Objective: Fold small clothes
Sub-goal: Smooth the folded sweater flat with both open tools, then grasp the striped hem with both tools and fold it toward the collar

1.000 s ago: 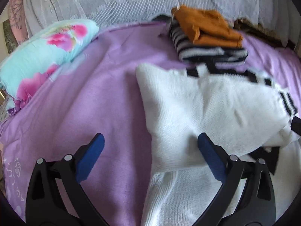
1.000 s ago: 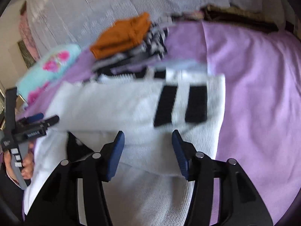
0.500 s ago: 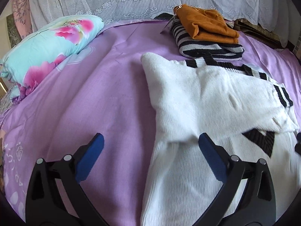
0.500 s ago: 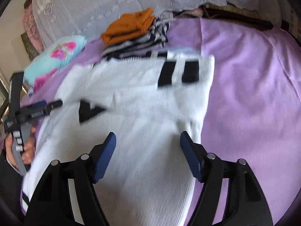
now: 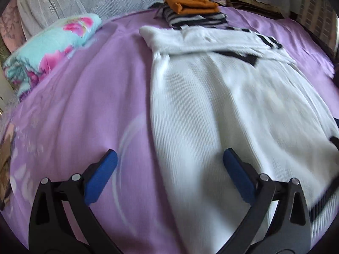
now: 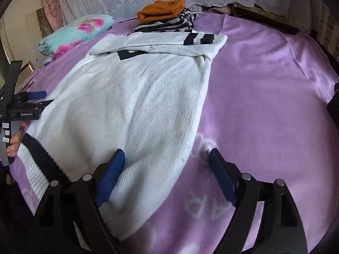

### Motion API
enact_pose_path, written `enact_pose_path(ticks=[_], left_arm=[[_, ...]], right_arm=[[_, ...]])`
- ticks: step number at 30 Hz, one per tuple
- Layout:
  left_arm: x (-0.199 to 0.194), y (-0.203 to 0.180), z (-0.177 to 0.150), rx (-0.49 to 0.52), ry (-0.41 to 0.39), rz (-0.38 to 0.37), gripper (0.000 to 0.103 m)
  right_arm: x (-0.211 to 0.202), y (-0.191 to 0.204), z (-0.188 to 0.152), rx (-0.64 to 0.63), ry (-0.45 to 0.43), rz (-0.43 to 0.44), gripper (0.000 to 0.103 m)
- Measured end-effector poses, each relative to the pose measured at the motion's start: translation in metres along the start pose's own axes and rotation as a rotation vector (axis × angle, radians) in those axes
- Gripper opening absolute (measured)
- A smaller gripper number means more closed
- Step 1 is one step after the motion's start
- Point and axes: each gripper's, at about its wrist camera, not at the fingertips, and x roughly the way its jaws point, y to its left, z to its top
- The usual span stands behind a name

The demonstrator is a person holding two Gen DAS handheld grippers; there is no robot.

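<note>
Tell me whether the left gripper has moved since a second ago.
Yes. The left gripper has pulled back toward the sweater's hem: the orange-topped stack, fixed on the bed, now sits farther away.

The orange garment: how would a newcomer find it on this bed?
On the purple bedspread, look to the far end by the lace curtain. A striped black-and-white garment lies folded there, and the orange garment sits on top, the only plain orange piece.

On my right wrist feed, the black body of the left gripper (image 6: pixel 31 97) carries small white lettering that I read as "GenRobot.AI". The purple bedspread (image 6: pixel 264 105) shows large pale letters, "AR", upside down near my right gripper (image 6: pixel 167 169); the rest I cannot read.
</note>
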Motion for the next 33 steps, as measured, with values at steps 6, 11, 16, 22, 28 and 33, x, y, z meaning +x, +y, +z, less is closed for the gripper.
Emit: enact_pose_path(ticks=[6,11,16,22,28,33], left_arm=[[-0.040,-0.012,-0.059,0.065,-0.023,-0.127,0.101],[-0.054,-0.002,-0.071,0.029,-0.028,-0.279,0.101],[-0.051,0.016,-0.070,-0.121,0.009,-0.574,0.101],[-0.053,0.008,-0.081,-0.134,0.051,-0.777,0.100],[-0.052,-0.012,-0.081,-0.094,0.041,-0.702,0.099],[-0.049,0.005,-0.082,-0.130,0.043,-0.694,0.054]], right_arm=[[-0.034,-0.002,-0.034,0.116,0.042,0.284,0.072],[-0.044,0.015,-0.053,0.112,0.064,0.355,0.068],[-0.040,0.003,-0.050,0.212,0.048,0.429,0.067],[-0.040,-0.006,-0.050,0.254,0.051,0.459,0.059],[-0.032,-0.004,-0.048,0.284,0.032,0.474,0.042],[-0.037,-0.006,-0.051,0.288,0.029,0.489,0.019]])
